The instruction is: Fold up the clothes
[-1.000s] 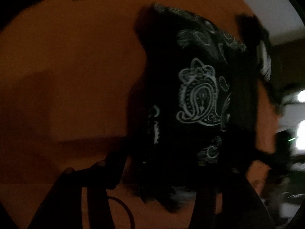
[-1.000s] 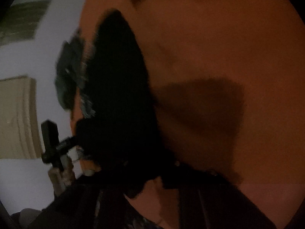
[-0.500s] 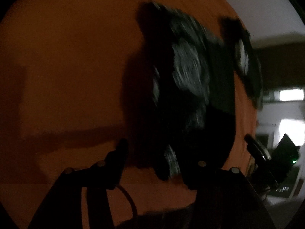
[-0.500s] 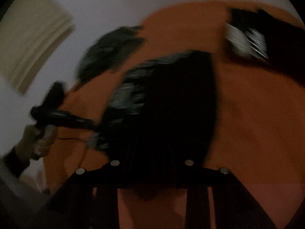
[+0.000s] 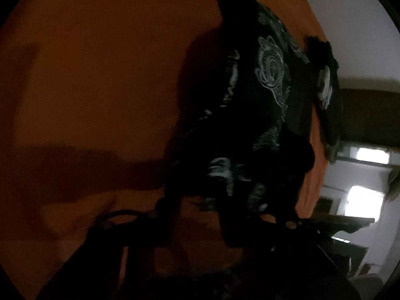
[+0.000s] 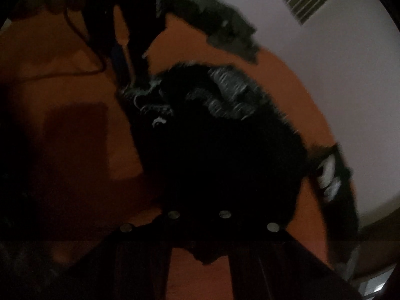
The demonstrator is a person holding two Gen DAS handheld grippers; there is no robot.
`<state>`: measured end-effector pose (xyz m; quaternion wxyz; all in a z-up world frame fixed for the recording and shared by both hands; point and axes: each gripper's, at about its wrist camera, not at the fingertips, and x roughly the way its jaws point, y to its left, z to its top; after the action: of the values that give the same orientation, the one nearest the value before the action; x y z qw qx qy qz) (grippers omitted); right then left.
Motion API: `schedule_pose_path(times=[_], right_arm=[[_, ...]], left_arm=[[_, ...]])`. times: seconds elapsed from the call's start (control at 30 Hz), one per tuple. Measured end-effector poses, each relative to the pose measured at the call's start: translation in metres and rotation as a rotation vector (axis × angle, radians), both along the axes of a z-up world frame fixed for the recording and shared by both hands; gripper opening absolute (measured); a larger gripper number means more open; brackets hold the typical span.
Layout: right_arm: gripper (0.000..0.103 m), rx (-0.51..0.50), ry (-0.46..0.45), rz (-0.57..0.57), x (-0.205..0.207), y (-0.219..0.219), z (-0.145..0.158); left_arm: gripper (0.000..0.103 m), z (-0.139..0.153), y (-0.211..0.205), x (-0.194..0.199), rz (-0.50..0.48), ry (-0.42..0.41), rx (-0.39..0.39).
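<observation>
Left hand-held gripper [image 5: 225, 215] sits low in its own view with dark cloth bunched across its fingers; it looks closed on the near edge of the black shirt [image 5: 250, 115], though the gloom keeps me from being sure of the pinch. Right hand-held gripper [image 6: 200, 222] has its fingers drawn close together with a tongue of the same shirt [image 6: 220, 155] hanging down between them, so I judge it shut on the fabric. Beyond both, the shirt lies heaped and half lifted on the orange table [image 5: 100, 75], its pale paisley print curling over soft, floppy folds. Farther off, a second dark piece of clothing [image 5: 325, 92] lies at the table's far edge, and a third [image 6: 220, 25] near the opposite rim. From here the risk is that the limp cloth slips from a shallow pinch, or that one layer drags and the fold lands crooked; the left gripper's cable [image 6: 82, 50] trailing over the table could also snag the hem.
</observation>
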<state>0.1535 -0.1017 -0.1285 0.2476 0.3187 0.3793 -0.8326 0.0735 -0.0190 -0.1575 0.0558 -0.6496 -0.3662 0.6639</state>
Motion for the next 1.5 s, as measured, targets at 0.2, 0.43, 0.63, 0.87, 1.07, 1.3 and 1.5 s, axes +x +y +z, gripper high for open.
schedule_pose_path(times=[0.2, 0.43, 0.63, 0.87, 1.07, 1.3, 1.5], right_arm=[[0.003, 0.114, 0.003, 0.139, 0.03, 0.021, -0.019], [0.029, -0.157, -0.201, 0.156, 0.007, 0.047, 0.012], [0.03, -0.359, -0.34, -0.13, -0.06, 0.062, 0.032], [0.052, -0.468, -0.481, -0.35, -0.14, 0.068, 0.043], [0.061, -0.641, -0.448, -0.55, -0.183, 0.153, 0.064], [0.061, -0.692, -0.443, -0.749, -0.166, 0.226, 0.054], [0.061, -0.694, -0.473, -0.797, -0.144, 0.239, 0.034]], left_arm=[[0.028, 0.006, -0.021, 0.009, -0.018, -0.022, 0.005], [0.028, 0.036, 0.01, -0.043, -0.176, 0.107, -0.139], [0.028, 0.05, 0.034, -0.103, -0.321, 0.167, -0.167], [0.034, 0.041, 0.012, -0.197, -0.267, 0.235, -0.334], [0.013, 0.027, 0.013, -0.23, -0.263, 0.273, -0.309], [0.008, 0.056, 0.018, -0.23, -0.284, 0.366, -0.355], [0.009, 0.059, 0.015, -0.229, -0.279, 0.365, -0.373]])
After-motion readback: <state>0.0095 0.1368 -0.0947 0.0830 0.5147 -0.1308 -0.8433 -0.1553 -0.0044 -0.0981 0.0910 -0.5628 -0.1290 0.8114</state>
